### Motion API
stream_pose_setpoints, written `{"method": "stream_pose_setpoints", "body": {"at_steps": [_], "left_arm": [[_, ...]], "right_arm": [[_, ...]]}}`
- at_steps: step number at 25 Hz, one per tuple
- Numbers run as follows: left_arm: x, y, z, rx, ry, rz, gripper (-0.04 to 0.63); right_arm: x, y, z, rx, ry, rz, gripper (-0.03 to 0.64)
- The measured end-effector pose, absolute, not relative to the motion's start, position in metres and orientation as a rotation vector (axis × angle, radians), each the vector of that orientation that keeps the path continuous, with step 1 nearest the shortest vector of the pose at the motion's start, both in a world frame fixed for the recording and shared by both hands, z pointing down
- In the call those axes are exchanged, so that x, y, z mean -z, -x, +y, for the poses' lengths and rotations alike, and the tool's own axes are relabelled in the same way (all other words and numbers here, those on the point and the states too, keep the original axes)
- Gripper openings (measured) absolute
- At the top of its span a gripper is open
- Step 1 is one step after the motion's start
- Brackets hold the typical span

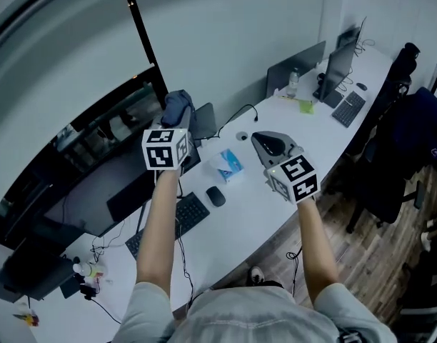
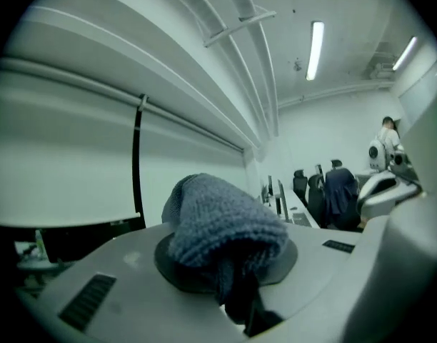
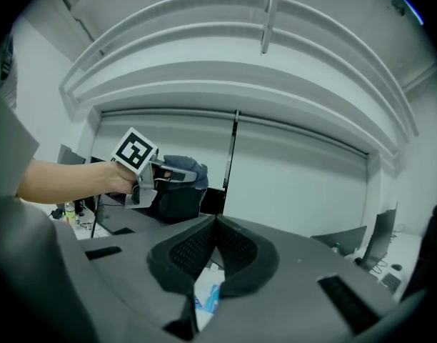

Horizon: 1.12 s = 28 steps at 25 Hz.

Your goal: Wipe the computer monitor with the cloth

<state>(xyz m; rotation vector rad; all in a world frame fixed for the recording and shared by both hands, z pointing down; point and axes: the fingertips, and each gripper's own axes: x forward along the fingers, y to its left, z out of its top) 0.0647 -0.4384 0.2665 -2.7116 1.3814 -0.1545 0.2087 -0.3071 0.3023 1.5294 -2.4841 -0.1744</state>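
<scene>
Blue-grey knitted cloth (image 1: 177, 108): bunched up and raised above the desk, at the right end of the wide dark curved monitor (image 1: 83, 166); whether it touches the screen cannot be told.
Left gripper (image 2: 231, 274): jaws clenched on the cloth, which bulges over the pads.
Right gripper (image 3: 214, 243): jaws pressed together with nothing between them, held apart from the left one, over the white desk (image 1: 275, 199).
Desk items: black keyboard (image 1: 177, 220), black mouse (image 1: 216, 196), blue packet (image 1: 229, 165).
</scene>
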Motion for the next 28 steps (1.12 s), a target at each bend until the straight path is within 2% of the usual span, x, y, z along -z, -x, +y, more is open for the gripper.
{"method": "stream_pose_setpoints", "body": {"at_steps": [5, 28], "left_arm": [[-0.277, -0.058, -0.462, -0.012, 2.795, 1.529, 0.054], [-0.299, 0.111, -0.407, 0.06, 2.454, 1.962, 0.054]], "right_arm": [[-0.308, -0.209, -0.317, 0.162, -1.514, -2.466, 0.002], [-0.307, -0.084, -0.342, 0.172, -1.197, -2.693, 0.002]]}}
